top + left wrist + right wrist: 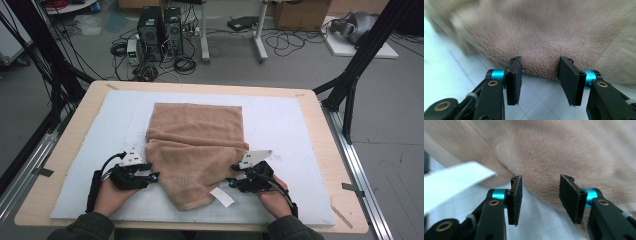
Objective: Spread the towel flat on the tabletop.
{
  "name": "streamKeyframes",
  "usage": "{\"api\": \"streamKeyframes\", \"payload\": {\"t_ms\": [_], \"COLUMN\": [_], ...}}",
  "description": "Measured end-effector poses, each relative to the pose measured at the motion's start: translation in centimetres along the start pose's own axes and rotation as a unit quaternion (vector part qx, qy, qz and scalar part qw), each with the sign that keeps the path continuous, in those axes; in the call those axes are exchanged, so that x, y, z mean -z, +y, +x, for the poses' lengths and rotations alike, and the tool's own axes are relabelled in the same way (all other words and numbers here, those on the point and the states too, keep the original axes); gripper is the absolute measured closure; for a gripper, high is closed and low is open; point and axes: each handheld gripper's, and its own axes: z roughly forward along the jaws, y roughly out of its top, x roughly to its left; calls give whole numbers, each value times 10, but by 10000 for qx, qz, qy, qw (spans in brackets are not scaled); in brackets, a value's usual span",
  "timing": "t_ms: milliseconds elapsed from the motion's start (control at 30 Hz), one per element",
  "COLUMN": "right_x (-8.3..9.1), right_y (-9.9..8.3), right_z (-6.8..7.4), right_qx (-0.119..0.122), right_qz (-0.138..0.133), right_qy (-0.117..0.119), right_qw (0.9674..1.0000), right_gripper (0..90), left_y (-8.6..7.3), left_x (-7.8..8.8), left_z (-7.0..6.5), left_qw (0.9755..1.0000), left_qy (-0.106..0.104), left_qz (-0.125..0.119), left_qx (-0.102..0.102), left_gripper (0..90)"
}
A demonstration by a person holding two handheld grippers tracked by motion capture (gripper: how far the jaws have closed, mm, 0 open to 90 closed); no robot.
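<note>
Tan towel [196,150] lies partly folded on the white mat [295,130] covering the bench [75,120], near edge bunched between my 2 hands, white label [221,196] sticking out at its near right corner. My left fingers [156,175] sit at the towel's left edge, released, gap empty, pads [514,75] just short of the hem. My right fingers [231,182] sit at its right edge, also released, nothing gripped.

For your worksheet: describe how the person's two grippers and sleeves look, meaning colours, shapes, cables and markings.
Both the left gripper and the right gripper are black with bright blue collars, brass-coloured rivets and flat black rectangular pads. Each carries a grey three-cornered plate on top and a trailing black cable. The sleeves are dark olive green.
</note>
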Motion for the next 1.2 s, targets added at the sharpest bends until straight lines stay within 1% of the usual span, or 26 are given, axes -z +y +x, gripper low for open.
{"api": "streamKeyframes", "payload": {"t_ms": [33,100,133,200,267,300,333,367,433,500,533,567,667,733,800,833,867,900,967,1000,1033,1067,1100,1133,1167,1200], "right_x": [0,-13,-18,-25,-27,-26,-25,-21,-12,3,9,20,48,66,80,83,84,82,68,58,47,36,25,15,6,-2], "right_y": [0,1,3,6,8,8,8,8,6,4,4,4,8,14,22,26,31,34,39,39,38,36,34,32,28,25], "right_z": [0,-2,-3,-3,-3,-4,-4,-4,-1,3,4,7,15,19,21,20,18,13,0,-9,-19,-29,-39,-48,-57,-64], "right_qx": [0,-68,-82,2,46,63,48,44,129,110,108,92,185,235,349,371,427,401,343,241,110,-32,-201,-327,-478,-610], "right_qz": [0,92,100,100,73,24,-1,-38,-59,-193,-236,-317,-610,-829,-941,-925,-849,-746,-468,-330,-219,-94,11,122,184,258], "right_qy": [0,-145,-192,-271,-281,-195,-114,-12,-3,16,3,-2,-8,-19,-114,-189,-266,-325,-408,-437,-426,-464,-452,-461,-430,-421], "right_qw": [10000,9998,9997,9996,9996,9998,9999,10000,9999,9998,9997,9995,9980,9963,9949,9948,9951,9959,9975,9982,9988,9989,9988,9983,9978,9969], "right_gripper": [516,529,566,684,781,826,837,844,846,848,848,848,849,851,851,850,850,850,848,846,845,844,843,842,840,839], "left_y": [0,3,4,5,6,6,6,6,6,7,8,10,17,25,35,40,45,50,58,60,63,64,66,66,67,67], "left_x": [-2,-6,-7,-9,-8,-7,-5,-2,9,22,32,39,62,75,82,82,79,73,54,43,31,19,7,-4,-14,-24], "left_z": [1,2,0,-5,-10,-11,-12,-12,-12,-13,-13,-13,-14,-14,-13,-12,-10,-7,2,7,11,16,21,25,29,31], "left_qw": [9999,9998,9998,9997,9996,9996,9995,9994,9989,9981,9973,9965,9929,9902,9896,9897,9902,9913,9936,9939,9946,9953,9954,9958,9964,9966], "left_qy": [-67,-169,-167,-153,-50,-24,-18,-26,-43,-17,1,48,342,349,347,385,449,500,510,629,687,697,739,705,673,712], "left_qz": [-95,-119,-135,-151,-153,-163,-184,-259,-443,-595,-726,-818,-1113,-1337,-1376,-1356,-1284,-1169,-992,-885,-766,-664,-614,-589,-517,-414], "left_qx": [74,68,6,-124,-238,-245,-261,-227,-160,-159,-145,-157,-245,-213,-250,-262,-317,-353,-181,-202,-150,-123,-68,39,69,49], "left_gripper": [533,576,625,740,789,802,807,811,813,814,815,816,820,821,820,819,818,818,815,815,814,813,813,813,814,813]}}
